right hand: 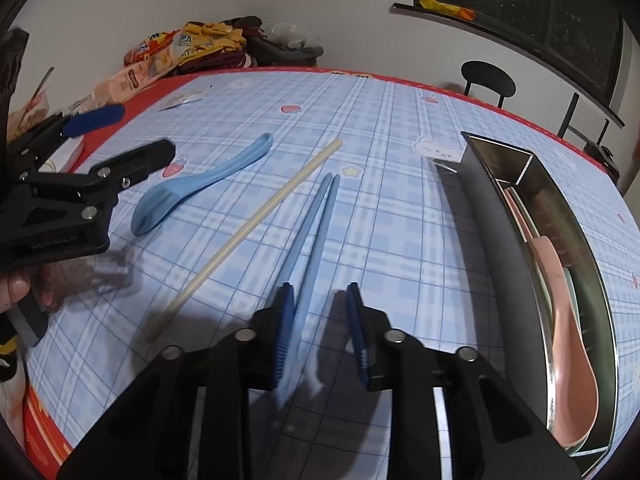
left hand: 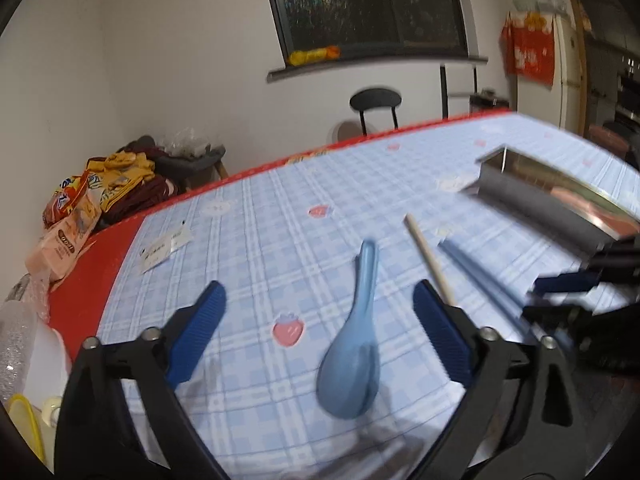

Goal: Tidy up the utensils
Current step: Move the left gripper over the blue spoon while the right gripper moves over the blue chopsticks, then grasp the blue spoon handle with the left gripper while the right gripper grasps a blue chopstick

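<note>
Spoon (right hand: pixel 200 188) left of chopsticks (right hand: pixel 316 216); tray (right hand: pixel 480 216) at right.

Metal tray (left hand: pixel 560 200) blurred, perhaps cut off rightward.

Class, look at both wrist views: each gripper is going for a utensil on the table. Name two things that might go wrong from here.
1. The right gripper has both blue chopsticks between its jaws, with a gap on one side; one chopstick may slip out on lifting.
2. The left gripper straddles the blue spoon, but the cream chopstick runs by one finger and may get knocked.
</note>
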`<state>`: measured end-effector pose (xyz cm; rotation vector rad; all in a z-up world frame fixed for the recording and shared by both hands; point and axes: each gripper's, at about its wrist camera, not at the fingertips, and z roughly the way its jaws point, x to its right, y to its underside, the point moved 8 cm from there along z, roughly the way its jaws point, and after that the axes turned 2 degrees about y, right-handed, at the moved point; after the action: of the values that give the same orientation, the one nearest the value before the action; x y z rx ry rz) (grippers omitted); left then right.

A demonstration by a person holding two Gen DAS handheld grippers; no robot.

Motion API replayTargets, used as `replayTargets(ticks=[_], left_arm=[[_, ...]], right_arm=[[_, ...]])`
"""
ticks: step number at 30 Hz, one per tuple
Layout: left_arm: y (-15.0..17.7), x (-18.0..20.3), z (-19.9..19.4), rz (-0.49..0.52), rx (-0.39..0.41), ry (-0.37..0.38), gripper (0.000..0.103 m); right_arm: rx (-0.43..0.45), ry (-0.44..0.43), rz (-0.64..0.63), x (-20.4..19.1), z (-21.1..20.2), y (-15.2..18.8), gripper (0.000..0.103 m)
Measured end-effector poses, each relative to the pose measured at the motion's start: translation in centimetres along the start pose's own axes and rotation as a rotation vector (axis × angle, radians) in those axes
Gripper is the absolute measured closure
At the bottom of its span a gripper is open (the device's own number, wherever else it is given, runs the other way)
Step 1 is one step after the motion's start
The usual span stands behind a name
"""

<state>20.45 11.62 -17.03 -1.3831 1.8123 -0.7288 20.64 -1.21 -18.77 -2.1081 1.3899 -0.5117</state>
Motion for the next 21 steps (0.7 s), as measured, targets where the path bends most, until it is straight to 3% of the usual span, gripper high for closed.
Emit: replayTargets(ticks=[2,6,9,12,21], left_arm=[[0.5,0.0,0.1,0.032,-0.024,-0.010,0.026],[0.7,0.9,0.2,0.083,-0.026,0.004,0.027],[1.2,2.9,0.8,0.191,-0.040,-0.016,0.027],[2.0,3.9,1.7,0.269,-0.088,-0.047,0.036],[3.0,3.6,3.3,0.287,-0.170,-0.074,0.041]], right_arm=[[0.001,-0.012,0.018,0.2,0.0,0.1,0.084],[0.002,-0.030,0.040,0.6,0.1,0.1,0.086],[0.001,-0.025,0.027,0.3,0.1,0.1,0.086],[0.002,-0.029,0.029,0.4,0.0,0.1,0.086],[0.003,-0.058,0.041,0.5,0.0,0.0,0.086]])
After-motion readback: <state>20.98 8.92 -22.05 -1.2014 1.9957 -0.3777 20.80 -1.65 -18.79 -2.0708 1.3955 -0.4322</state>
